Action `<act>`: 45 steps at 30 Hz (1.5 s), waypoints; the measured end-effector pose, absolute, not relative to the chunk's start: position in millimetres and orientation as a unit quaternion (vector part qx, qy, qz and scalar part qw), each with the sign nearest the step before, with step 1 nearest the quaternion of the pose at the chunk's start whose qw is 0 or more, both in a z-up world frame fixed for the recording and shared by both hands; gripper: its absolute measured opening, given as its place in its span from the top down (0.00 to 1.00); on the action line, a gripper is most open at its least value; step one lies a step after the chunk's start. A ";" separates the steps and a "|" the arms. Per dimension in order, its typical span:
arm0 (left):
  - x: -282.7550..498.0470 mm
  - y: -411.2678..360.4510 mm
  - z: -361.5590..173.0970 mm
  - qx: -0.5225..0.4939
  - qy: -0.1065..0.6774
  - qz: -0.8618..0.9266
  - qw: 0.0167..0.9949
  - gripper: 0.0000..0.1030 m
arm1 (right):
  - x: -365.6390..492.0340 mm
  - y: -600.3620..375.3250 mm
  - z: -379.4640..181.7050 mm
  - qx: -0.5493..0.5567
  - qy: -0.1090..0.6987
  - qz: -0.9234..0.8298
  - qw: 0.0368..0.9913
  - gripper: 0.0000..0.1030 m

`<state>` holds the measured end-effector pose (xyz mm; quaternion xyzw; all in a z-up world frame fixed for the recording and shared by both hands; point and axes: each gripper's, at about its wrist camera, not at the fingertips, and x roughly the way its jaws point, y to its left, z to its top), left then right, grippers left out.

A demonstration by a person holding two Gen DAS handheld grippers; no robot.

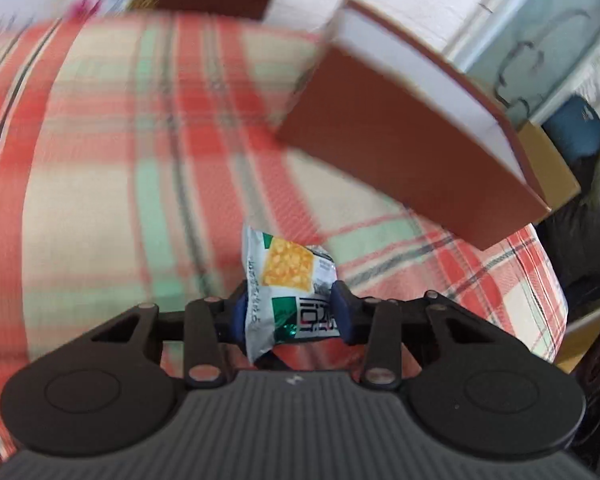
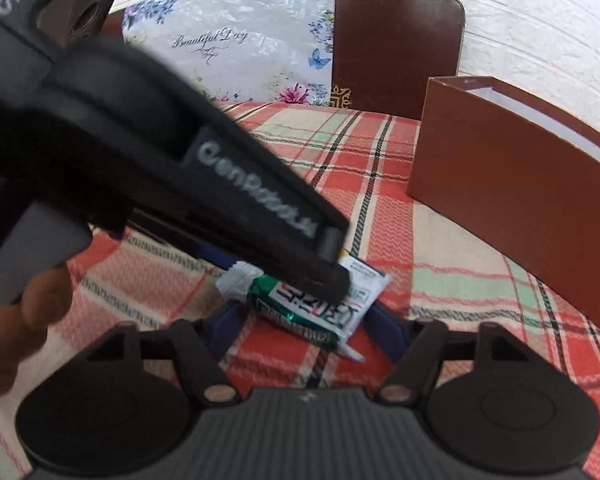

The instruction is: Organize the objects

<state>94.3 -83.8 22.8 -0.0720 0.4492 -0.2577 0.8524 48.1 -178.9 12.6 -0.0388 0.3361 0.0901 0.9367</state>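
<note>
A small snack packet (image 1: 288, 268), white with green and a yellow picture, sits between the blue pads of my left gripper (image 1: 291, 312), which is shut on it above the plaid cloth. In the right wrist view the left gripper (image 2: 324, 276) reaches in from the upper left, its tip over the snack packet (image 2: 320, 308). My right gripper (image 2: 306, 324) stands low behind it. Its blue fingers (image 2: 384, 320) flank the packet, with cloth showing beside the left one. An open brown box (image 1: 380, 140) with a white inside stands to the right (image 2: 500, 184).
A red, green and cream plaid cloth (image 2: 380, 220) covers the surface. A floral package (image 2: 228, 32) and a dark brown panel (image 2: 396, 40) lean on the white wall behind. A person's hand (image 2: 20, 320) is at the left. The cloth's right edge (image 1: 556, 292) drops off beside dark bags.
</note>
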 end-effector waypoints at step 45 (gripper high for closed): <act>61.5 -131.0 107.4 0.085 0.303 -0.118 0.942 0.30 | -6.3 -287.0 101.2 0.088 0.123 -0.115 0.982 0.03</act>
